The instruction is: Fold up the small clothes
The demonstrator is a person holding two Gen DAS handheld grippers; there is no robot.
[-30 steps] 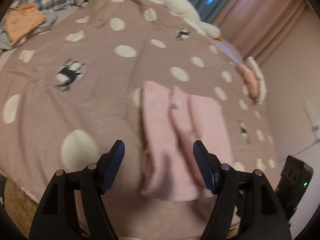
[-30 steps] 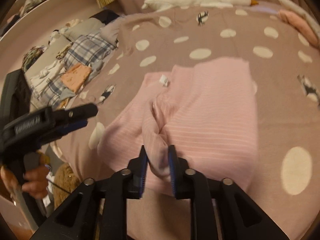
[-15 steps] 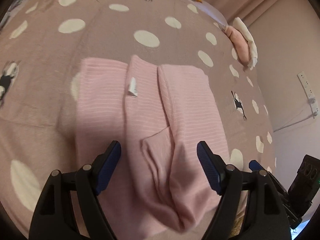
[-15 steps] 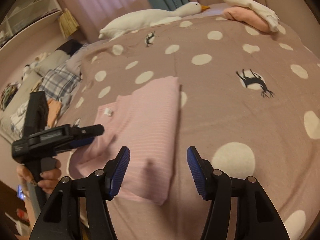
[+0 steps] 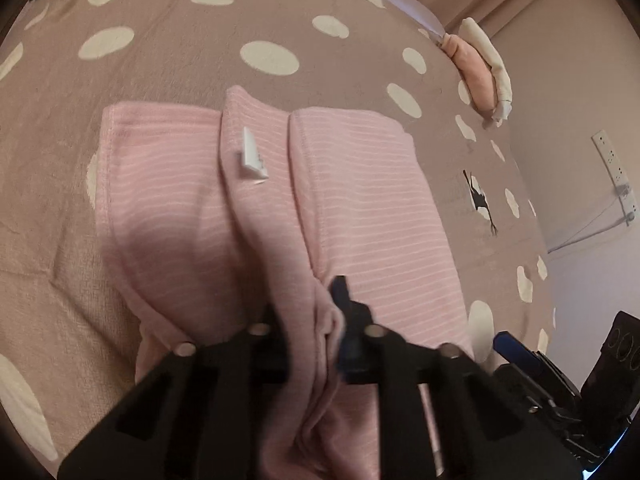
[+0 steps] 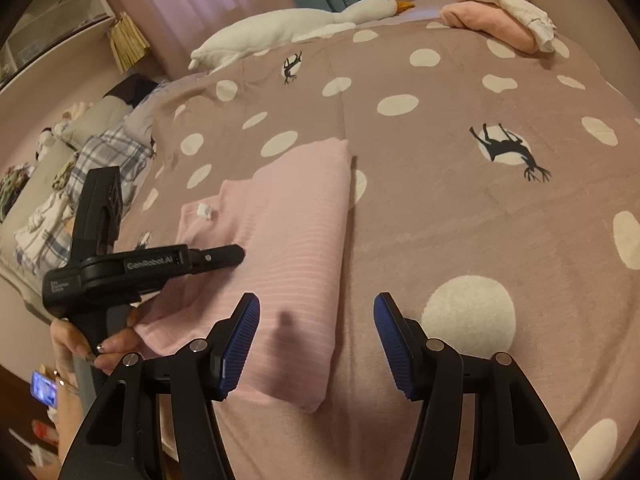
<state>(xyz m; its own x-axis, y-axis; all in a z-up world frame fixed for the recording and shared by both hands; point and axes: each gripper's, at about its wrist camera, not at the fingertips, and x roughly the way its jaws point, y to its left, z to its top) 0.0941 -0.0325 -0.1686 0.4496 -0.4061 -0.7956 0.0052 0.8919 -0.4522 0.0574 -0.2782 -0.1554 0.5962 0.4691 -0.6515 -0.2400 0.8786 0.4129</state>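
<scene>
Pink striped garment [image 5: 360, 200], part-folded, on dotted bedspread [image 6: 460, 208].

Laid flat near the bedspread's near edge, both sides turned inward so the white label [image 5: 252, 158] shows on the middle strip. Left gripper [image 5: 310, 312] pinched narrow on the garment's near-end fold at the middle, probably to lift that end over toward the label for the next fold. Right gripper [image 6: 316, 344] spread wide, holding nothing, poised over the garment's right near corner, likely ready to take that corner or steady it. Goose plush [image 6: 296, 26] along the bedspread's far edge; folded pink and cream clothes [image 6: 496, 20] stacked at its far right corner.
</scene>
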